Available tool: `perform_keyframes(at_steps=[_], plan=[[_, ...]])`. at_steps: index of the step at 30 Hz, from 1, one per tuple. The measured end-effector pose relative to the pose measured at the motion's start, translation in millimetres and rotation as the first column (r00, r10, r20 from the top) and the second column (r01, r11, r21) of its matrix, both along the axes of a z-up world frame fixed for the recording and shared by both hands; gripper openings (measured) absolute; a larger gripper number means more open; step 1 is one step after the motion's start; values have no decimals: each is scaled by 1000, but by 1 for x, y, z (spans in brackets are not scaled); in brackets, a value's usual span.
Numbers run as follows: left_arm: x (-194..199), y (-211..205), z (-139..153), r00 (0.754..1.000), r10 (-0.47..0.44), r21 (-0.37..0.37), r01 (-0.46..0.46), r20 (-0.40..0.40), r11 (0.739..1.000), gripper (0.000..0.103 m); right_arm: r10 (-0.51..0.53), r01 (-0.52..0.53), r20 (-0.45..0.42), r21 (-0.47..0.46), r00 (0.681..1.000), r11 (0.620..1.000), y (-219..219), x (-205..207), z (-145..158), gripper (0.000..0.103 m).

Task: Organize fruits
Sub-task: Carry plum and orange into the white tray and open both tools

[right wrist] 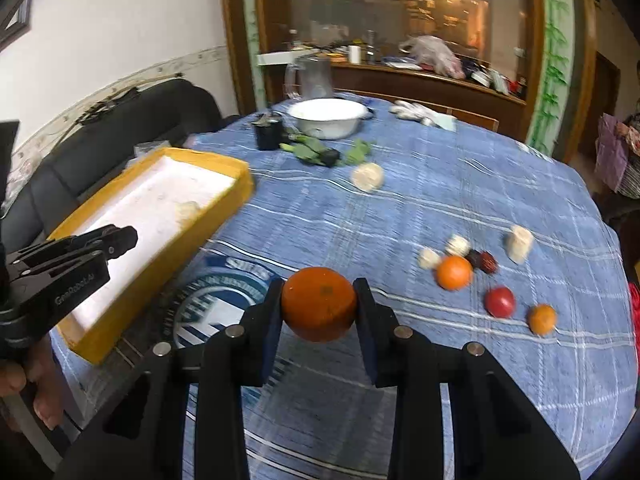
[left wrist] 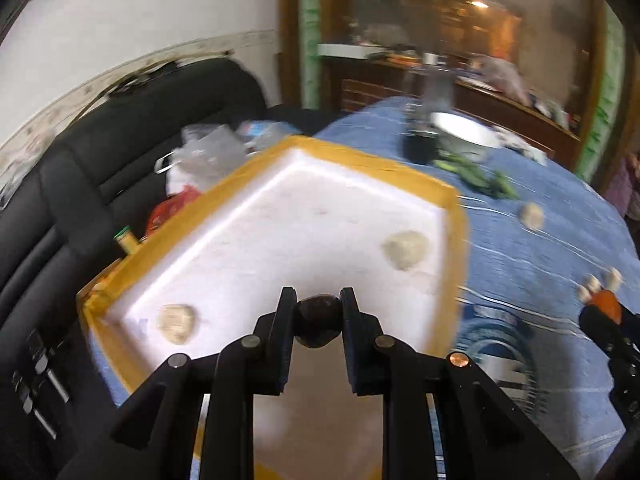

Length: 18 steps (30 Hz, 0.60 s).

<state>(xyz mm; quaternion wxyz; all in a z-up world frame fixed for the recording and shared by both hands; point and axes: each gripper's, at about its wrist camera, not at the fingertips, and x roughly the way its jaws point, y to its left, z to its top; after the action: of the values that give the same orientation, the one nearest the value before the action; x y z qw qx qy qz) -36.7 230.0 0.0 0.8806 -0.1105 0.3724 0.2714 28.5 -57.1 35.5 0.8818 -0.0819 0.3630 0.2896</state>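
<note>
Here the left tool (left wrist: 319, 320) pinches a dark fruit (left wrist: 319, 321) above the tray (left wrist: 352, 158); the right tool (right wrist: 319, 303) clamps an orange (right wrist: 319, 303).

- Blue tablecloth (right wrist: 440, 208) on the table, crossed by thin white check lines, with a round blue-and-white emblem (right wrist: 216, 300) printed on it.
- White foam tray (left wrist: 280, 216) edged in yellow-orange tape.
- Orange fruit (right wrist: 319, 303), deep orange, between black jaws.
- Dark brown fruit (left wrist: 319, 320) between black jaws.
- Red fruit (right wrist: 499, 301); smaller orange (right wrist: 454, 272).
- White bowl (right wrist: 327, 117).
- Black sofa (left wrist: 100, 152).
</note>
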Motion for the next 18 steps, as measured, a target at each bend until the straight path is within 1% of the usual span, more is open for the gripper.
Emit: perform_keyframes(at_steps=[2,6,14,18], plan=[[-1,18,-3,999,41,-7,-41,-12,999,20,33,-33,0,10,999,999,16,0,1,36],[-1,44,-9,995,90,-12,-91,-32,996,20,104,-104,-1,26,995,994,52,1,2,36],[-5,77,-18,987,148,-32,-151,-63,988,21,221,-221,-19,10,975,975,138,8,-4,36],[-3,88,-24,983,162,-34,-165,-87,986,21,254,-255,-37,-9,966,967,170,12,-13,36]])
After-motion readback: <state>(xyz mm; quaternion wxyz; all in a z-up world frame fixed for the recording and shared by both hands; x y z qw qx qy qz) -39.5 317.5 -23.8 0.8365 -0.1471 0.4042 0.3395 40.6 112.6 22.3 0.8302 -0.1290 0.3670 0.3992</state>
